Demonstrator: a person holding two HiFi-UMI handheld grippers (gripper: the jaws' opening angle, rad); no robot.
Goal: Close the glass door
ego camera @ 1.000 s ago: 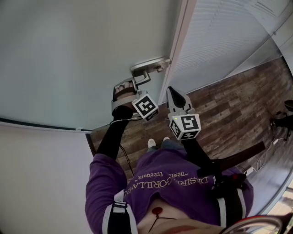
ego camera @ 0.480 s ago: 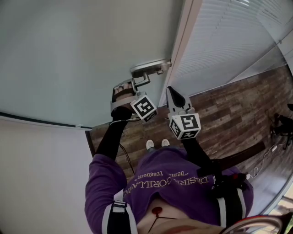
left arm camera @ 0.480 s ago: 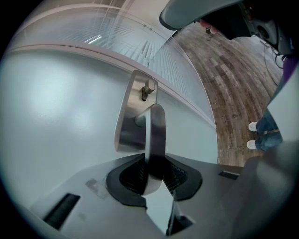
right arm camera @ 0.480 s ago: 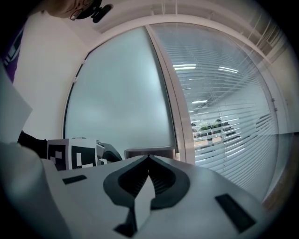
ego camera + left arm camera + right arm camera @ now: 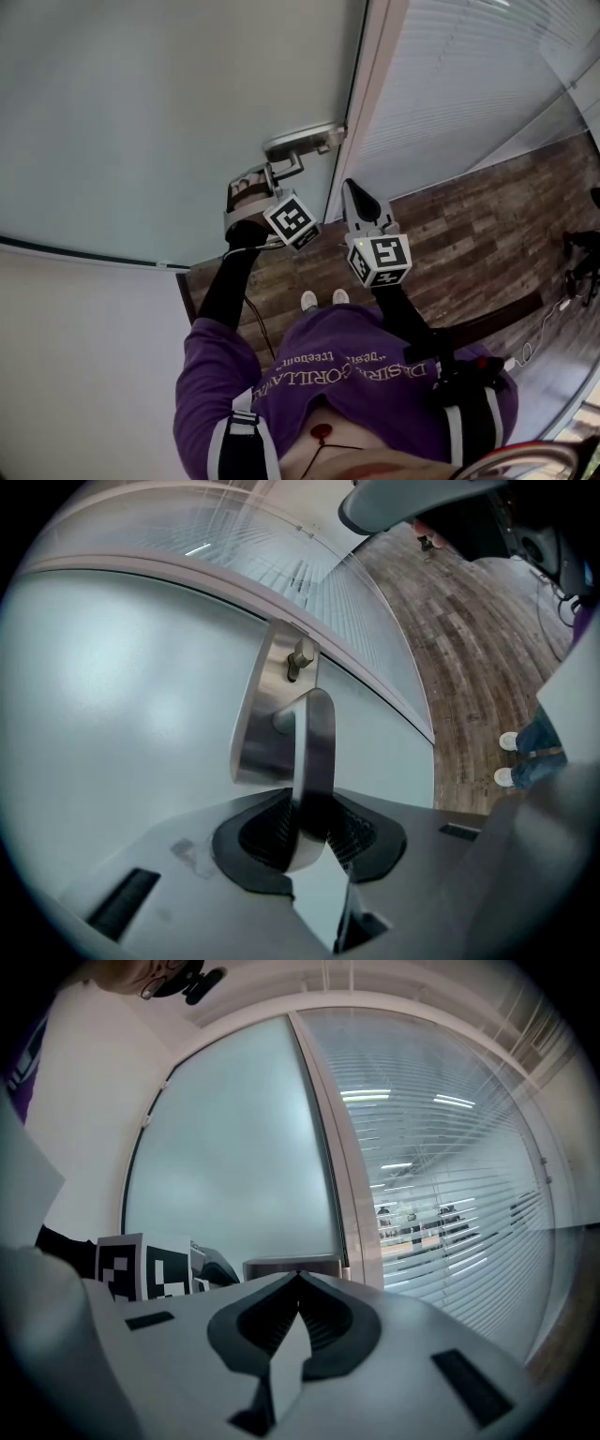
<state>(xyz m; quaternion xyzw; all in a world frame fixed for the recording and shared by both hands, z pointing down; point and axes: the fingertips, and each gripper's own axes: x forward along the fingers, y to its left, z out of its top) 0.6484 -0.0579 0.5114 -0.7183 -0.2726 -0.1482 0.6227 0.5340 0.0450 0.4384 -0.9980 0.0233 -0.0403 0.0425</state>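
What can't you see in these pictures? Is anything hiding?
- Behind the pale frosted glass door: every view, the frosting hides it.
- Where the silver metal lever handle is pinched: head view, the left hand-held gripper covers it.
- Latch at the white door frame: head view, too small to tell if the door is fully shut.
- Room behind the white slatted blinds: right gripper view, slats cover most of it.

My left gripper [image 5: 274, 176] and right gripper [image 5: 350, 187]: grey shells, black ribbed pads [image 5: 262, 832], each carrying a white cube [image 5: 380, 259] with black square markers. Clothing: purple sweatshirt [image 5: 337, 375] with pale lettering, black sleeves [image 5: 225, 281], white shoes [image 5: 309, 298].
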